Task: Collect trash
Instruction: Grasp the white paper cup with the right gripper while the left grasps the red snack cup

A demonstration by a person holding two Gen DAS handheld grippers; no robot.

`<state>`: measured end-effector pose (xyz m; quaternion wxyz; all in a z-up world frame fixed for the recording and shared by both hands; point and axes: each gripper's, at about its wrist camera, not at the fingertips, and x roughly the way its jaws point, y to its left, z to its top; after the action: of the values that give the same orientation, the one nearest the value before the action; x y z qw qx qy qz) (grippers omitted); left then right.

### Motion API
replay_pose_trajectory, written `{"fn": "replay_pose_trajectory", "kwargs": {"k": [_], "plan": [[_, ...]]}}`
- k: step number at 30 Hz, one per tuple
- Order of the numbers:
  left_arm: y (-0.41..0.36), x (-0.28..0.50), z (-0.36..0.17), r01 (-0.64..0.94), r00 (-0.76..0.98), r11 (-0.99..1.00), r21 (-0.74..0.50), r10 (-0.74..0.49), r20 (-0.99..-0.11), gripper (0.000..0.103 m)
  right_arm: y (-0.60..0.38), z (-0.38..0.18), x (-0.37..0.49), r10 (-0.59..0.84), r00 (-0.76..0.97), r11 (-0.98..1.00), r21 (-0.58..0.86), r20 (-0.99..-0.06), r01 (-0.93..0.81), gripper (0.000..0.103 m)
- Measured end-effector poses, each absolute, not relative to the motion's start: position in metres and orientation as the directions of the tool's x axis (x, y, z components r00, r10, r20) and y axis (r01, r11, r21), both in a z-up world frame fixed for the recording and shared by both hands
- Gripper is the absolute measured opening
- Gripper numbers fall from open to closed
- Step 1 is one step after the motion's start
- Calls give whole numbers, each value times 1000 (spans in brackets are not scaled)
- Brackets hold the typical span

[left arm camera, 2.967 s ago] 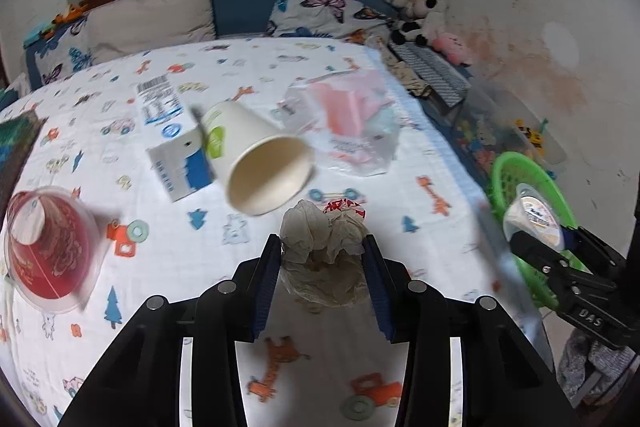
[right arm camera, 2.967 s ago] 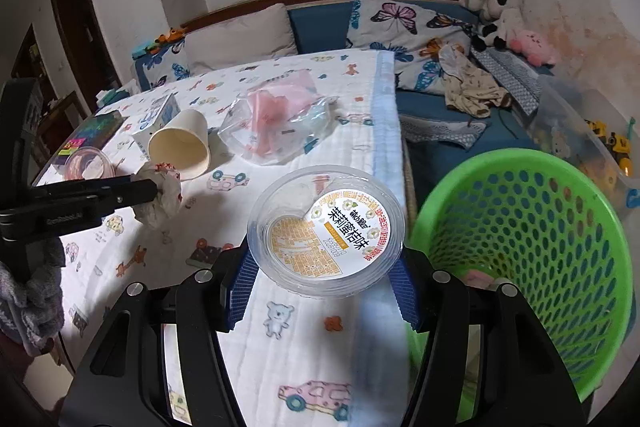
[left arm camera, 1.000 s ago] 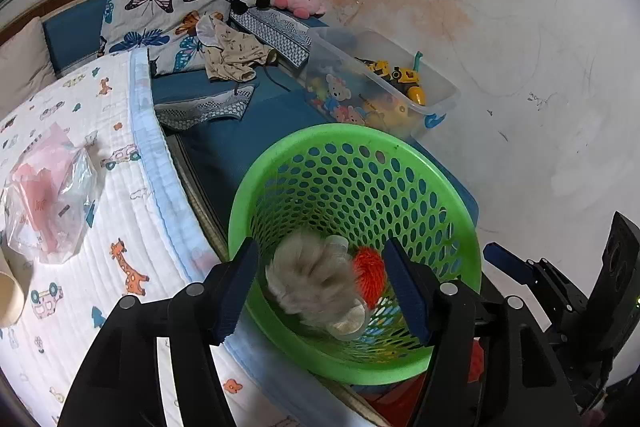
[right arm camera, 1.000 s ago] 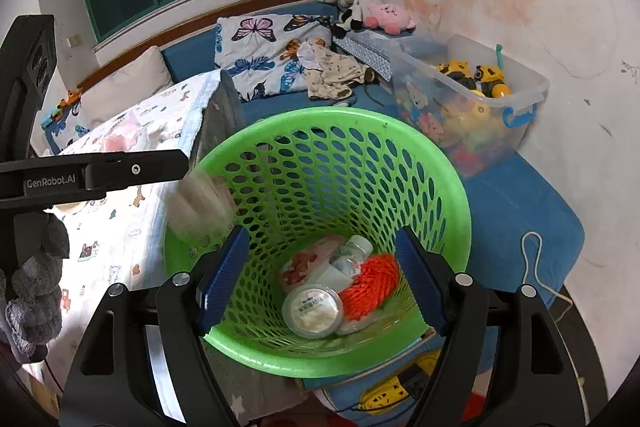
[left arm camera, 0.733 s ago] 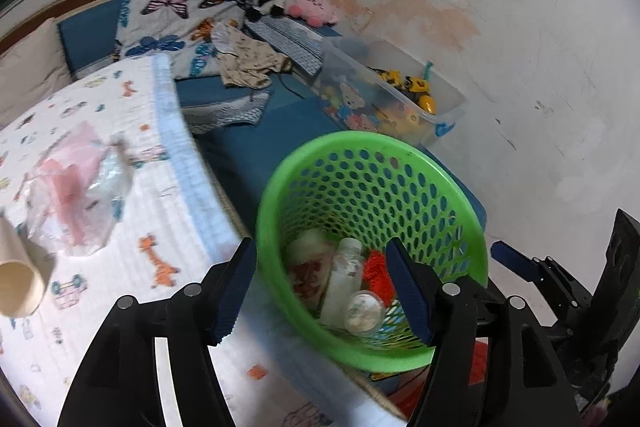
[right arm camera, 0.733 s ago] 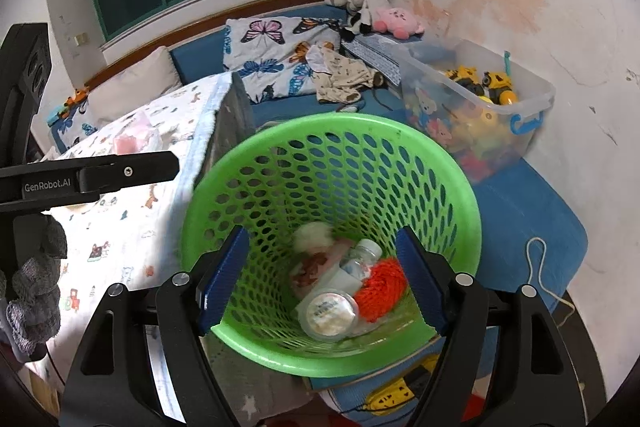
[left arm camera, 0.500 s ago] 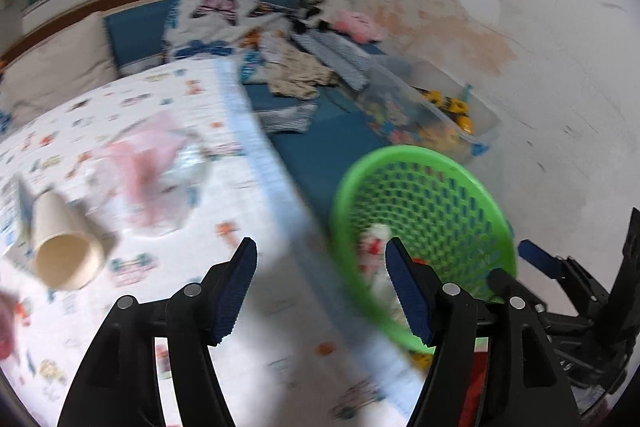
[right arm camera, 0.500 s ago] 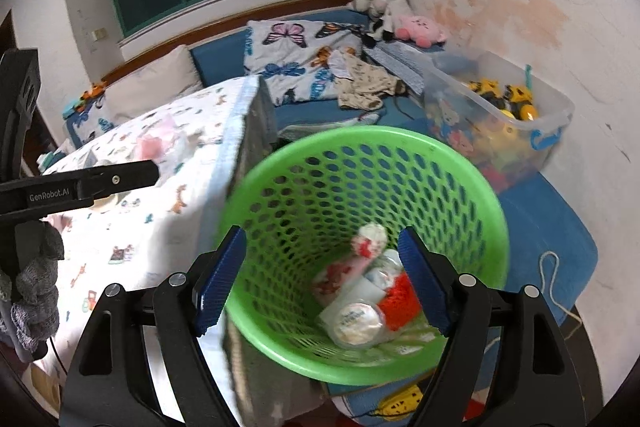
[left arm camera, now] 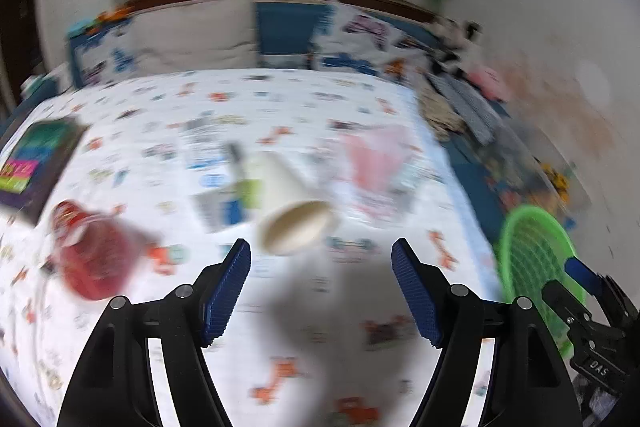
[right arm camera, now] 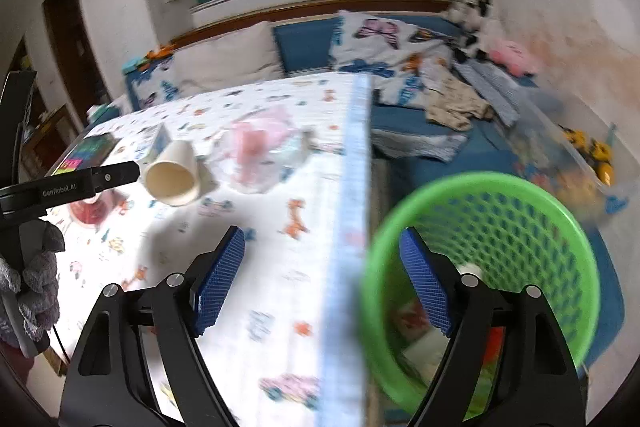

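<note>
Right wrist alone shows trash [right arm camera: 420, 339] inside basket [right arm camera: 560, 211].

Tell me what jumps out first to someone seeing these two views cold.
The bright green basket stands out first, on the floor past the edge of the bed, with trash in its bottom. Next is the paper cup lying on its side on the cartoon-print sheet, its mouth facing the open left hand-held gripper. The right hand-held gripper is open too, over the bed's edge.
</note>
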<state>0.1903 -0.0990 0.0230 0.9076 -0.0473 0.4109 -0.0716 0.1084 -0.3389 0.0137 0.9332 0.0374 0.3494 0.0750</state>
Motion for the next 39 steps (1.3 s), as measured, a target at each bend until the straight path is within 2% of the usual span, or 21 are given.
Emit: {"fn": "replay_pose_trajectory", "kwargs": {"k": [5, 8, 16, 28, 39], "plan": [[-45, 192, 27, -57, 668, 987, -152, -75, -740, 71, -304, 15, 133, 233, 719, 972, 129, -654, -196, 81], [-14, 191, 32, -163, 682, 977, -136, 12, -731, 75, -283, 15, 149, 276, 697, 959, 142, -662, -245, 82], [64, 195, 37, -404, 655, 895, -189, 139, -743, 83, -233, 13, 185, 369, 636, 921, 176, -677, -347, 84], [134, 211, 8, -556, 573, 774, -303, 93, -815, 87, -174, -8, 232, 404, 580, 895, 172, -708, -412, 88], [148, 225, -22, -600, 517, 730, -326, 43, -855, 90, -147, -43, 259, 320, 558, 909, 83, -766, -407, 91]]}}
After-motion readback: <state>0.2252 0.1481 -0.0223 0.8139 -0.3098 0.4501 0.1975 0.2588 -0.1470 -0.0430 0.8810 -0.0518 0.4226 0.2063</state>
